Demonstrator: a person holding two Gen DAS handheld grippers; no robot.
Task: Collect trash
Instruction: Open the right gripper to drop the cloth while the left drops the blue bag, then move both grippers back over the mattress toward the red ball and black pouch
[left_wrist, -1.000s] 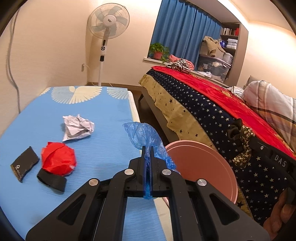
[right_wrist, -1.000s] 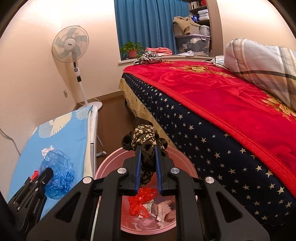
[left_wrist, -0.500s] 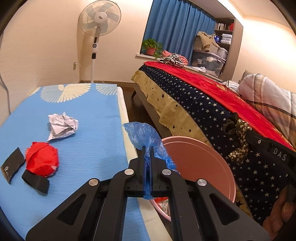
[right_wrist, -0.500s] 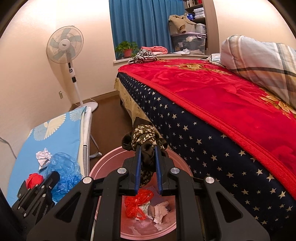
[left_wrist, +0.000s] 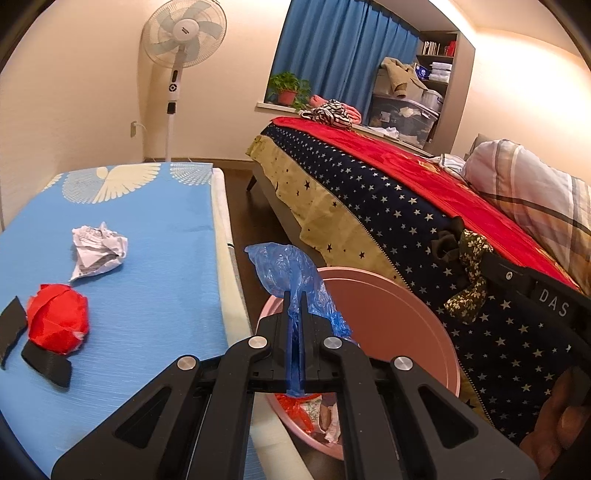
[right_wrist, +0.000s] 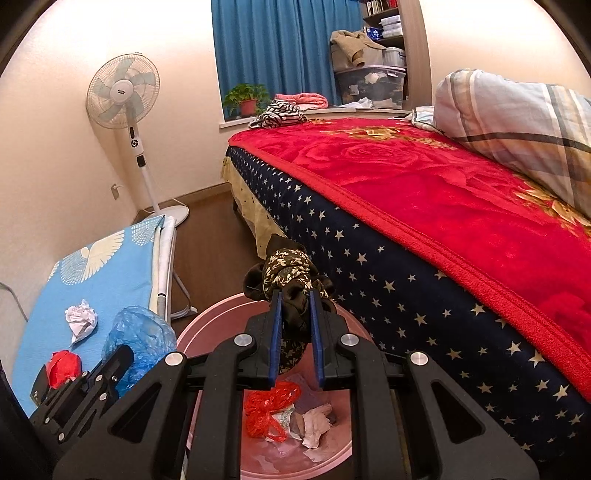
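- Jaws of our left gripper (left_wrist: 294, 295) are pressed together on a blue plastic bag (left_wrist: 286, 267), which bulges up above the tips, over the near rim of the pink bin (left_wrist: 424, 321).
- Jaws of our right gripper (right_wrist: 295, 295) pinch a dark floral cloth (right_wrist: 286, 267), held part-way apart by its bulk; the cloth hangs over the bin (right_wrist: 207, 321).
- We see red plastic netting (right_wrist: 267, 406) and crumpled paper scraps (right_wrist: 314, 424) lying in the bottom of the bin.
- We see three things on the blue tabletop (left_wrist: 155, 229): a crumpled white paper (left_wrist: 98, 249), a red ball of wrapping (left_wrist: 59, 325) nearer us, and black strips (left_wrist: 46, 363) touching the red ball.
- We see the bin standing on the floor between the tabletop and the bed (left_wrist: 369, 192).
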